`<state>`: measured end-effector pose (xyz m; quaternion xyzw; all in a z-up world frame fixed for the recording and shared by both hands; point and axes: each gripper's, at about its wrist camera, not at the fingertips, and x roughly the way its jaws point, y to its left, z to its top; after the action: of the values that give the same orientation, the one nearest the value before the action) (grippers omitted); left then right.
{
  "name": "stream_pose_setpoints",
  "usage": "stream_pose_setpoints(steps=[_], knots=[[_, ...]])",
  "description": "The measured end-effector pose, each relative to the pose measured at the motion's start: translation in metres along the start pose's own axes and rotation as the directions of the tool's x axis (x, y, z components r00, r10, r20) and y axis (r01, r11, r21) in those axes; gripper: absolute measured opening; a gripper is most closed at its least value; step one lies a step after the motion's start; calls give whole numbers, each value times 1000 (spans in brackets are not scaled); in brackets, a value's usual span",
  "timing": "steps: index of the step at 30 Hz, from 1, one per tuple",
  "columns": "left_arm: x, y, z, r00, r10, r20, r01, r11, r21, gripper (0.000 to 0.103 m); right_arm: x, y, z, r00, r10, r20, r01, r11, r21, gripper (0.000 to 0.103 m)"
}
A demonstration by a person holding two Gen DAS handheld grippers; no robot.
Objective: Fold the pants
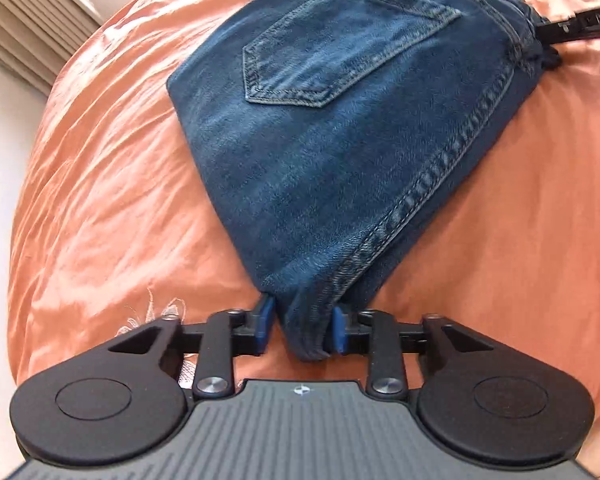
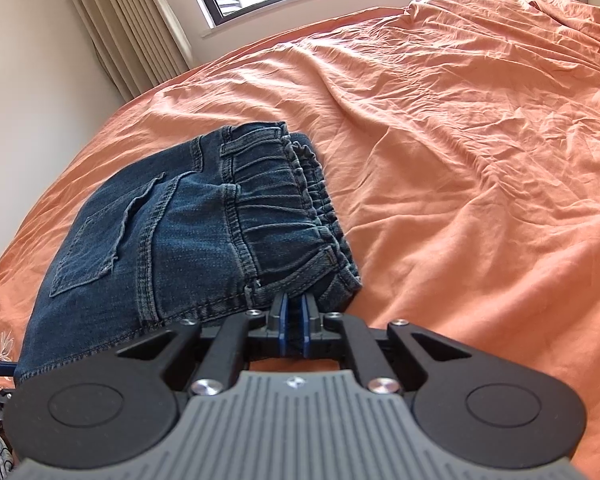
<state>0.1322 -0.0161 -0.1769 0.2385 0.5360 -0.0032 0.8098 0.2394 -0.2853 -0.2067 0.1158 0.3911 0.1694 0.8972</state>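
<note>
Jeans [image 1: 340, 152], dark blue denim with pale stitching, back pocket up and gathered elastic waistband, lie folded on orange bedsheet [image 1: 100, 208]. Left gripper [image 1: 300, 330] straddles one corner, its grip unclear; right gripper [image 2: 294, 326] clenched on waistband corner. No legible writing.

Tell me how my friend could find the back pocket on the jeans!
Look at the big orange bedsheet that covers the bed. In the middle of it lies one folded pair of blue jeans. The back pocket is the stitched five-sided patch with a pointed bottom on top of them, near the crinkly elastic waistband; nothing else on the jeans has that shape.
</note>
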Motion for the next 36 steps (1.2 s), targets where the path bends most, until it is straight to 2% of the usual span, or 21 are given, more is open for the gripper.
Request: stream_pose_setpoints(steps=[3,7,11,14,22,23,24,25,26,27,28,31,34,36], knots=[[-15,-12,2,995,99,5,-98,982,163,21,0,0,-1,1000,0,-4,0,1000,-4,1],[4,-16,4,992,91,-91,-64,962,266,20,3,-3,-1,1000,-6,-19,5,1000,-5,1],[30,-13,9,983,42,-180,8,963,269,20,5,-8,-1,1000,12,-19,-11,1000,12,2],[34,-11,12,974,16,-227,45,965,260,20,7,-10,-1,1000,21,-17,-20,1000,14,2],[5,-12,12,973,25,-228,59,933,354,22,7,-12,-1,1000,22,-12,-22,1000,22,4],[3,-10,12,967,15,-255,76,935,345,22,7,-12,-1,1000,19,-12,-18,1000,22,6],[3,-8,8,958,2,-286,100,934,342,17,7,-12,-1,1000,10,-12,-9,1000,22,10],[4,-6,2,953,10,-304,101,932,347,11,7,-12,-1,1000,-10,-12,10,1000,23,24],[3,-2,-4,955,51,-292,59,933,356,8,7,-14,-1,1000,-29,-11,29,999,31,32],[2,4,-8,957,90,-276,15,934,357,7,8,-17,0,1000,-20,-13,21,999,47,35],[0,10,-11,960,91,-263,4,940,341,7,8,-20,1,1000,-8,-13,9,998,68,35],[-12,30,-9,968,30,-251,36,966,254,10,5,-22,2,1000,6,-10,-5,995,96,35],[-29,46,1,981,-57,-184,89,981,171,17,-5,-20,4,1000,10,9,-11,996,92,37],[-38,54,10,982,-131,-135,144,985,91,30,-16,-20,5,999,24,37,-27,995,99,40]])
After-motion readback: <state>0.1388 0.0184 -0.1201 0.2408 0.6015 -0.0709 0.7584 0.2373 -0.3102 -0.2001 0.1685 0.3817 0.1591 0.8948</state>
